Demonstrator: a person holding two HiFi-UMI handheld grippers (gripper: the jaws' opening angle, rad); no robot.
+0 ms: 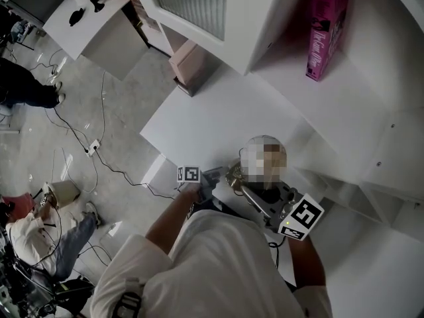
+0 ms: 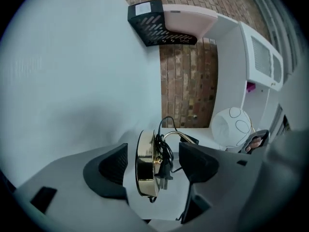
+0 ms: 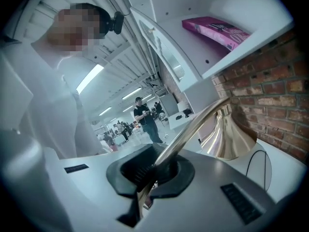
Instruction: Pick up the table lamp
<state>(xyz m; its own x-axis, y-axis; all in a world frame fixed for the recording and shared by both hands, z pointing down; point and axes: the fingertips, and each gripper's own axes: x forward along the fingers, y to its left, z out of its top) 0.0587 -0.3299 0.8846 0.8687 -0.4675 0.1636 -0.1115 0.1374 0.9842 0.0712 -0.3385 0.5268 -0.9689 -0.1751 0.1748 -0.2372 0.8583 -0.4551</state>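
The table lamp has a round gold base [image 2: 145, 163], a curved gold stem [image 3: 193, 127] and a white globe shade [image 2: 231, 127]. It is tipped, so the base stands on edge, with its black cord and plug [image 2: 165, 161] bundled against it. My left gripper [image 2: 152, 167] is open; the base sits between its pads [image 2: 113, 166] without touching either. My right gripper [image 3: 154, 170] is shut on the gold stem, below a flared gold cone [image 3: 227, 134]. In the head view both grippers [image 1: 215, 176] [image 1: 268, 207] hold close together over the white desk [image 1: 218, 118].
A pink box [image 1: 326, 28] stands on the white shelf unit at the back right. A black perforated box [image 2: 154, 16] lies by the brick wall [image 2: 188, 86]. Cables run across the floor at the left [image 1: 93, 148], where other people sit and stand.
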